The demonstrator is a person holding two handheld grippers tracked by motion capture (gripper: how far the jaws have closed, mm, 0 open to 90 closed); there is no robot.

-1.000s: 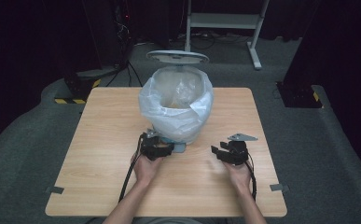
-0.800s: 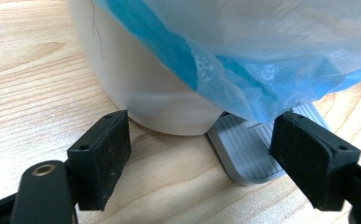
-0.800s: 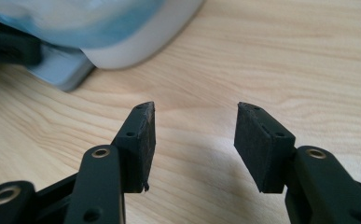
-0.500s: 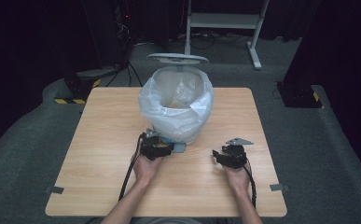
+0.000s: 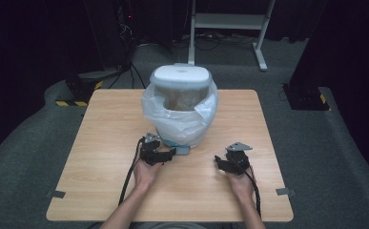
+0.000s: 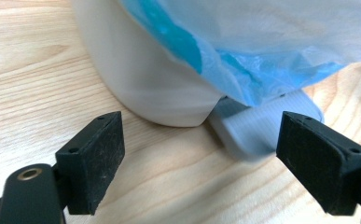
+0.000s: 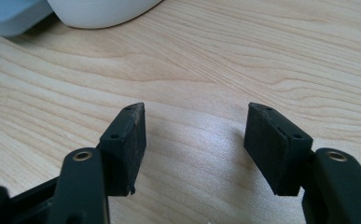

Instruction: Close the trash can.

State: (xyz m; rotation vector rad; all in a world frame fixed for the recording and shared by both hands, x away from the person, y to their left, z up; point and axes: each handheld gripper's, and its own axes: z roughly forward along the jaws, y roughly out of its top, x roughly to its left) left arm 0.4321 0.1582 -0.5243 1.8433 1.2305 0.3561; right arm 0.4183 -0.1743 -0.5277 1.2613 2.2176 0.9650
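A white pedal bin [image 5: 182,107] lined with a translucent plastic bag [image 5: 201,119] stands mid-table. Its grey-white lid [image 5: 181,76] tilts over the back of the mouth, and the inside still shows. My left gripper [image 5: 167,155] rests open just in front of the bin, beside the grey pedal [image 5: 182,150]. In the left gripper view the left gripper [image 6: 201,163] holds nothing, with the pedal [image 6: 262,126] and the bin's base [image 6: 141,70] close ahead under the bag's bluish edge [image 6: 262,60]. My right gripper [image 5: 221,162] lies open on bare wood to the right, seen likewise as the right gripper [image 7: 194,144].
The wooden table [image 5: 101,143] has open room left, right and in front of the bin. The bin's base [image 7: 99,9] and the pedal's corner [image 7: 5,16] show at the top left of the right gripper view. A white metal frame [image 5: 230,21] stands on the floor behind.
The lid has swung down from upright to a tilt over the bin's mouth. The right gripper has drawn back slightly toward the person. The left gripper stays by the pedal.
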